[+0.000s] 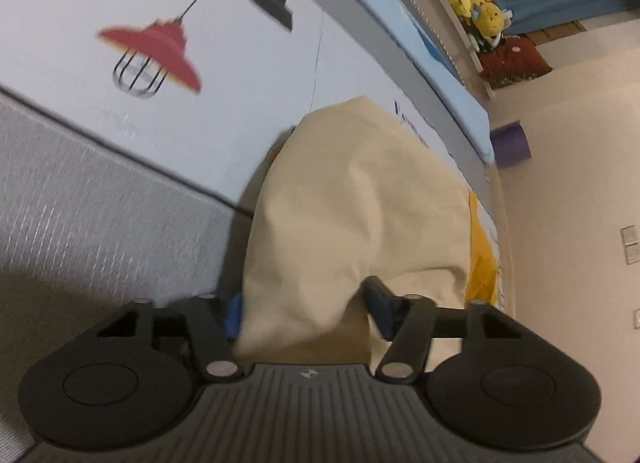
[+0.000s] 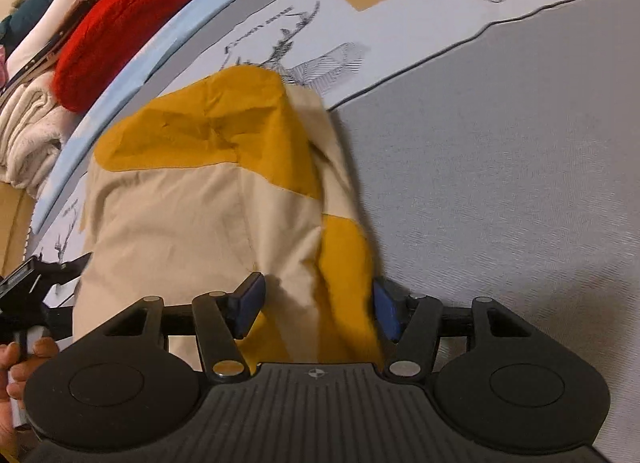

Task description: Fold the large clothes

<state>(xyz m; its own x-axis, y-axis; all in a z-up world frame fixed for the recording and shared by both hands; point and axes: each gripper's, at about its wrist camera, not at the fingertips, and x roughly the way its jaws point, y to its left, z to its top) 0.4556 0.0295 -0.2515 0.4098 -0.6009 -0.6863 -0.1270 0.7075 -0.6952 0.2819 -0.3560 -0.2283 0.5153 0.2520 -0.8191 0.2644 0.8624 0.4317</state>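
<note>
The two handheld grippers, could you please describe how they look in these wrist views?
Both the left gripper and the right gripper are matte black, with a ribbed grey centre plate bearing a small cross-in-circle mark, round black housings on either side, silver pivot pins, and angled link arms ending in blue pads. No cables show. No sleeve is visible.

beige and mustard garment (image 2: 208,199), lamp-print sheet (image 1: 200,75)

Both wrist views: soft, even indoor light, no glare or hot spots. Strong fisheye bend; straight bed edge (image 1: 440,75) curves, corners vignette to black. Motion blur smears the printed red lamp (image 1: 156,51) on the bed sheet (image 2: 500,191) and the cream-and-mustard garment (image 2: 224,199) near the lens. Plush toys (image 1: 476,3) in the background soft. Faint shadow beside the garment.
</note>
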